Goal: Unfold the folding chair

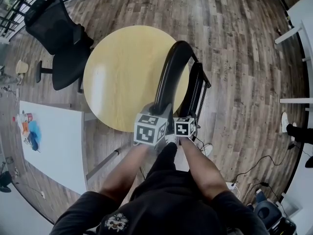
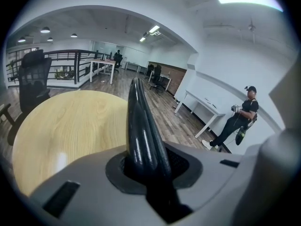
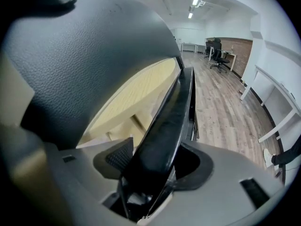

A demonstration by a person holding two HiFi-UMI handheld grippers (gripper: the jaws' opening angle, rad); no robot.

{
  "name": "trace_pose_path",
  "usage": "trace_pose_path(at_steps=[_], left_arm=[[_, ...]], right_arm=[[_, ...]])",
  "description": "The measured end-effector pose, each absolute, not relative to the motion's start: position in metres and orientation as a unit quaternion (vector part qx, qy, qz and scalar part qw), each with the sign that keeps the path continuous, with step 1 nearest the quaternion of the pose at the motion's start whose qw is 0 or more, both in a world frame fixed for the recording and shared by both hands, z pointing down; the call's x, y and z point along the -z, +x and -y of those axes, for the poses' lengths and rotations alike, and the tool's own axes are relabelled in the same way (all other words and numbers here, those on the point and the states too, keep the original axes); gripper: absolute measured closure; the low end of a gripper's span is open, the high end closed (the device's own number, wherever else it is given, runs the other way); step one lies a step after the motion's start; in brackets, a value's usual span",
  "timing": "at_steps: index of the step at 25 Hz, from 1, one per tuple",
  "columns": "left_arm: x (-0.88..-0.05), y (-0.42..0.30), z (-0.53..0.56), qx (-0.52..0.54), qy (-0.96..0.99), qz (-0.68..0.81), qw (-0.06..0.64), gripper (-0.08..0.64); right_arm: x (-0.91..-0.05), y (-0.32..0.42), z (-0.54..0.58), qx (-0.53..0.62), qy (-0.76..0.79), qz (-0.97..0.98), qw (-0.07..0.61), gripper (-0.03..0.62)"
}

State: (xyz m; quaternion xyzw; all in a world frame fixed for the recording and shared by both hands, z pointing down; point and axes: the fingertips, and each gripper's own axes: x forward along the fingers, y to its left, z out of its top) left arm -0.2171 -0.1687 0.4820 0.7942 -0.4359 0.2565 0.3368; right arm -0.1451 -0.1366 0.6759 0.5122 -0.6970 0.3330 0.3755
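One black folding chair point(image 1: 172, 67), folded, stands just beside one round wooden table point(image 1: 122, 77) (close on its left). Two grippers: left gripper point(image 1: 160, 111) clamps its curved back bar, right gripper point(image 1: 188, 116) its seat edge. One office chair point(image 1: 58, 38) stands apart.

I see a grey-brown wood-plank floor point(image 1: 234, 48) bearing a round pale-yellow wooden table point(image 1: 122, 77), a black folding chair point(image 1: 171, 77) just beside it, a black mesh office chair point(image 1: 58, 38) and a white rectangular table point(image 1: 58, 141).
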Motion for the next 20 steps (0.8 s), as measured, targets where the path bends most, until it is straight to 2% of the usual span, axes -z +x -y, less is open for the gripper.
trace_pose_path(at_steps=[9,20], left_arm=[[-0.473,-0.181,0.145,-0.267,0.799,0.433,0.321,0.468],[-0.447,-0.103,0.129,-0.288,0.803,0.438,0.282,0.456]], right_arm=[[-0.667,-0.112,0.117,-0.329,0.511,0.703,0.369,0.334],[-0.645,-0.051,0.104,-0.346,0.501,0.722,0.329,0.337]])
